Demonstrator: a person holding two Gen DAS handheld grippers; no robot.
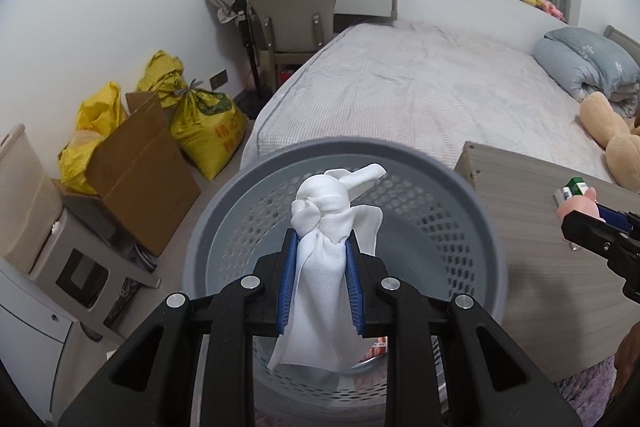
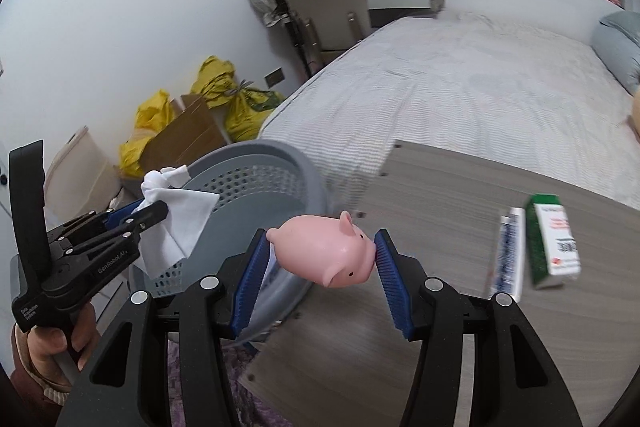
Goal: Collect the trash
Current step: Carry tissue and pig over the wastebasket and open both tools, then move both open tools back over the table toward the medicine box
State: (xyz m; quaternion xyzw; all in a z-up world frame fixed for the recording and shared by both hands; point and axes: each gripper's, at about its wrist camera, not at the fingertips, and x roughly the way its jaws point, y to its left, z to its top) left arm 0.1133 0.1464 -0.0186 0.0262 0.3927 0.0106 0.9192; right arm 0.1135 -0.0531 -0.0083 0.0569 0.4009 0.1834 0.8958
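My left gripper [image 1: 320, 241] is shut on a knotted white cloth [image 1: 324, 227] and holds it over the open grey perforated basket [image 1: 472, 211]. The cloth also shows in the right wrist view [image 2: 176, 215], with the left gripper [image 2: 160, 213] at the basket's [image 2: 256, 155] left rim. My right gripper [image 2: 322, 243] is shut on a pink toy pig [image 2: 324, 251], held above the wooden table's [image 2: 432, 195] left edge, beside the basket. The pig shows at the far right of the left wrist view [image 1: 580, 209].
A green and white carton [image 2: 554, 239] and a white tube [image 2: 508, 255] lie on the table at right. A bed [image 1: 420, 83] is behind. A cardboard box [image 1: 140, 171], yellow sacks [image 1: 208, 131] and a chair [image 1: 288, 15] stand along the wall.
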